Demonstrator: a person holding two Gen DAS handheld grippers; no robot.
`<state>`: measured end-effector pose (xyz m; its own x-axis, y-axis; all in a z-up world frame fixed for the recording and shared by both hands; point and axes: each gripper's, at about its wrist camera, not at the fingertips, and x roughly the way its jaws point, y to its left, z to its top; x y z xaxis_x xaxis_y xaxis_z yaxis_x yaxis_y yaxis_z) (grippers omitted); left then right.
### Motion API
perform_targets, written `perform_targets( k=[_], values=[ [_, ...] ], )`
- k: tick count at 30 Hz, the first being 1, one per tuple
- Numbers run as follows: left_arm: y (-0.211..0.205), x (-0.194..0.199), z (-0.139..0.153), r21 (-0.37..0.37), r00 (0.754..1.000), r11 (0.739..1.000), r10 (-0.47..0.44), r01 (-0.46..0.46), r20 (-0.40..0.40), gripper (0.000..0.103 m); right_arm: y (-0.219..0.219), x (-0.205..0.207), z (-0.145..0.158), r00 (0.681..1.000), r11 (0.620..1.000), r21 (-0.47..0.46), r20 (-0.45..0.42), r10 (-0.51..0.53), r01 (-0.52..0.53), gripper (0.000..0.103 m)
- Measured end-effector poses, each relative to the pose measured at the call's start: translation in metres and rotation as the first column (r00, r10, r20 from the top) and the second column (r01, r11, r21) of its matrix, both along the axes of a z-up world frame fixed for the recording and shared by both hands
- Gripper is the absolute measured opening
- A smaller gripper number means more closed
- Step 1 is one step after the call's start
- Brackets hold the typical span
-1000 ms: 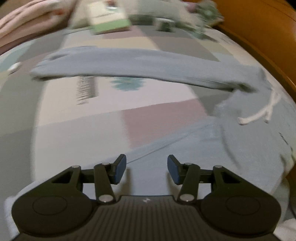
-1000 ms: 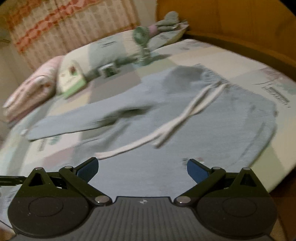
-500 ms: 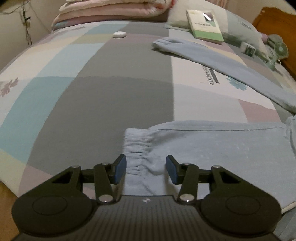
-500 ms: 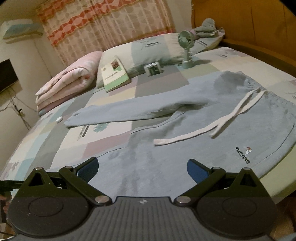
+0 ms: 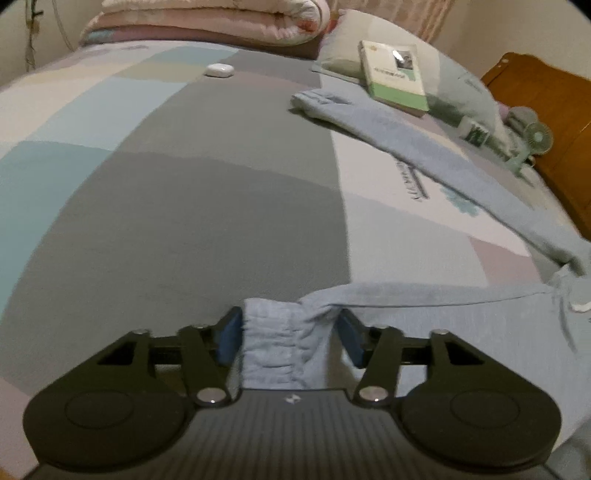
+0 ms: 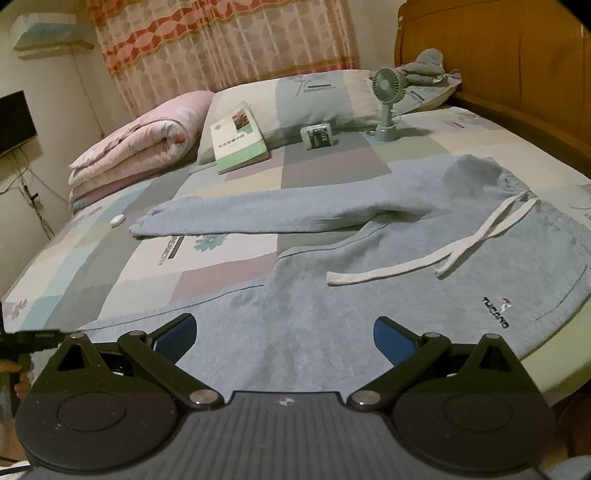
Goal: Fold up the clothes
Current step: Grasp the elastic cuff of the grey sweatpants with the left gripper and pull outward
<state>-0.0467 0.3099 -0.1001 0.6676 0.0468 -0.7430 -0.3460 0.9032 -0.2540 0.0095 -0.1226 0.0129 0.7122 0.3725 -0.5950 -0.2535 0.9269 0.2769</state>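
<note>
Left wrist view: left gripper [image 5: 290, 338] low over the bed [image 5: 184, 206], jaws parted, the elastic cuff [image 5: 275, 339] of the near leg of the light-blue sweatpants [image 5: 424, 306] bunched between the blue pads; left pad touches the cloth, right pad looks just clear, so not clenched yet. Near leg runs off toward 3 o'clock. Far leg lies flat from 1 o'clock down to 3 o'clock, its cuff end near a green-and-white book [image 5: 395, 75] leaning on a pillow [image 5: 454, 88]. White earbud case [image 5: 219, 70] at 12 o'clock, folded pink quilt [image 5: 207, 18] behind it. Small green fan [image 5: 533, 142] at 2 o'clock beside the wooden headboard [image 5: 546, 122].

Right wrist view: right gripper [image 6: 284, 338] released, jaws wide apart, holding nothing, hovering above the sweatpants [image 6: 369, 295] thigh area. Waistband toward 2 o'clock, white drawstring [image 6: 436, 258] trailing across the front, dark logo [image 6: 496, 315] at 3 o'clock. Far leg stretches to 10 o'clock. Book [image 6: 238, 138], fan [image 6: 386, 103] and a small green pack [image 6: 317, 137] sit near the pillows at 12 o'clock.
</note>
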Motion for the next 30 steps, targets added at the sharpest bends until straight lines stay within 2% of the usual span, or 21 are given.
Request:
perform_targets(
  k=[4, 8, 10, 12, 15, 17, 22, 30],
  values=[
    [0.003, -0.013, -0.002, -0.061, 0.998, 0.996, -0.057, 0.058, 0.019, 0.059, 0.003, -0.003, 0.000, 1.000, 1.000, -0.013, 0.001, 0.007, -0.007, 0.103],
    [0.016, -0.014, -0.005, -0.110, 0.996, 0.992, -0.064, 0.070, 0.055, 0.059, 0.003, -0.003, -0.002, 1.000, 1.000, -0.010, -0.008, 0.002, -0.002, 0.103],
    [0.013, -0.003, -0.004, -0.057, 0.995, 0.995, -0.080, 0.083, 0.053, 0.059, 0.003, -0.003, -0.003, 1.000, 1.000, -0.008, -0.012, -0.001, 0.001, 0.103],
    [0.001, 0.005, -0.003, 0.044, 0.992, 0.991, -0.128, 0.127, 0.020, 0.058, 0.004, -0.005, -0.003, 1.000, 1.000, -0.015, -0.005, -0.004, 0.004, 0.103],
    [-0.020, 0.003, -0.002, 0.183, 0.988, 0.971, -0.150, 0.152, -0.026, 0.044, 0.004, -0.009, -0.002, 1.000, 1.000, -0.023, 0.009, -0.010, 0.010, 0.103],
    [-0.026, -0.002, -0.001, 0.179, 0.991, 0.975, -0.132, 0.132, -0.013, 0.031, 0.003, -0.009, -0.003, 1.000, 1.000, -0.019, 0.004, -0.016, 0.016, 0.103],
    [-0.025, -0.008, 0.007, 0.145, 0.999, 0.988, -0.044, 0.044, -0.006, 0.030, 0.001, -0.008, -0.004, 1.000, 1.000, -0.019, 0.000, -0.023, 0.023, 0.103],
    [-0.008, -0.020, 0.018, 0.105, 0.999, 0.994, 0.041, -0.040, -0.005, 0.031, -0.003, -0.008, -0.004, 0.999, 0.999, -0.005, -0.001, -0.032, 0.032, 0.103]
  ],
)
